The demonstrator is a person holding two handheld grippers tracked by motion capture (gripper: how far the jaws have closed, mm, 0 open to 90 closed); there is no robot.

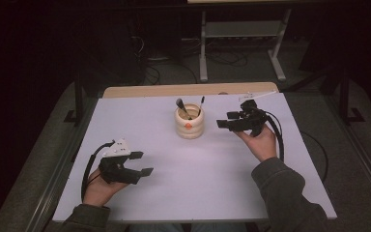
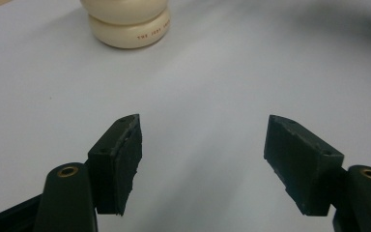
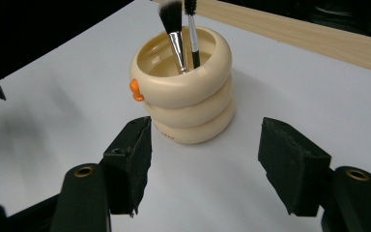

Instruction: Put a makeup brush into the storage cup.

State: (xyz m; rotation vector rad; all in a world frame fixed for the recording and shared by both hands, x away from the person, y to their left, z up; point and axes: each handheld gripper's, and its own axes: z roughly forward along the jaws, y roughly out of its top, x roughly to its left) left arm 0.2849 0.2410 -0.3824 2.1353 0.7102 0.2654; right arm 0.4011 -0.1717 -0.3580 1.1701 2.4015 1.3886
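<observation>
A cream ribbed cup (image 1: 189,123) with an orange spot stands upright at the middle of the white table (image 1: 198,183). Two makeup brushes stick out of it, a thick one (image 1: 181,107) and a thin one (image 1: 201,102). My left gripper (image 1: 143,163) rests at the near left, open and empty, pointing right across the table; its own view shows the cup's base (image 2: 128,24) far ahead of the gripper (image 2: 203,125). My right gripper (image 1: 224,120) is just right of the cup, open and empty, aimed at the cup (image 3: 188,92) and the brushes (image 3: 172,29) beyond the gripper (image 3: 205,128).
A wooden strip (image 1: 188,90) runs along the table's far edge, with a small clear item (image 1: 257,95) at its right end. Behind the table stands a metal frame (image 1: 203,53) with cables on the dark floor. Bare table surface lies between the two grippers.
</observation>
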